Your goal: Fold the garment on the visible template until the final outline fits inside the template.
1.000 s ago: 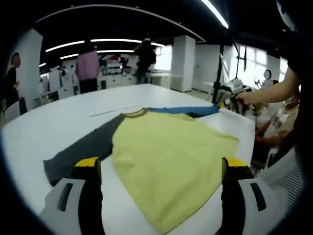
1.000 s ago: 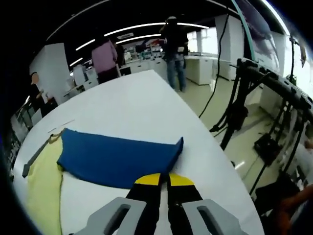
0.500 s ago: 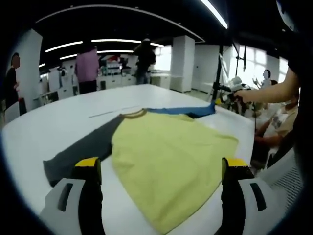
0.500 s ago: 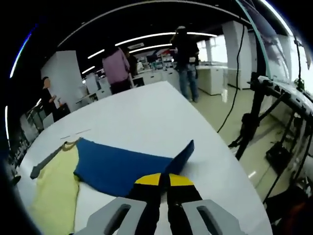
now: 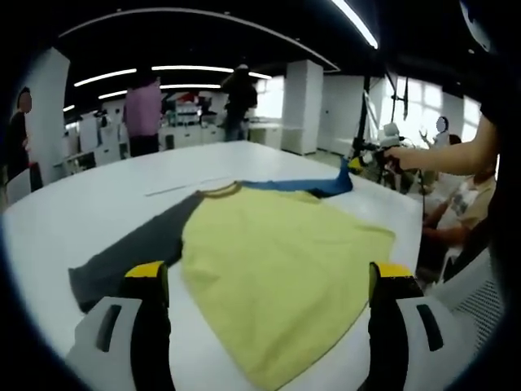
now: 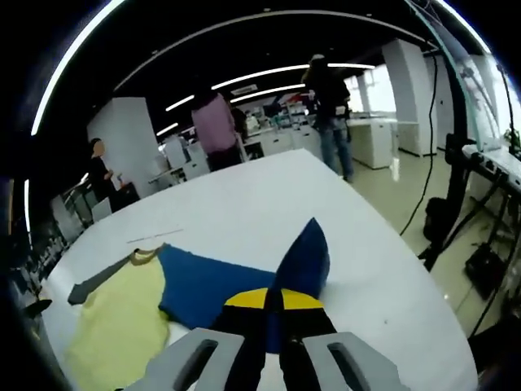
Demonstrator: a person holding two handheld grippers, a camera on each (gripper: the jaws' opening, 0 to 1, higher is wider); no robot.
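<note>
Now the right gripper (image 6: 273, 300) is clamped on the blue sleeve (image 6: 236, 281), its cuff raised off the white table (image 6: 244, 195); the left gripper (image 5: 269, 281) hangs wide apart over the yellow shirt (image 5: 277, 261), spread flat by the table's near edge; the grey sleeve (image 5: 134, 248) lies flat.

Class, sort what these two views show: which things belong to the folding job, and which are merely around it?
Part of the job:
garment
blue sleeve, pinched and lifted by the right gripper
left gripper, open
white table

Merely around:
people standing beyond the table
black stand
</note>
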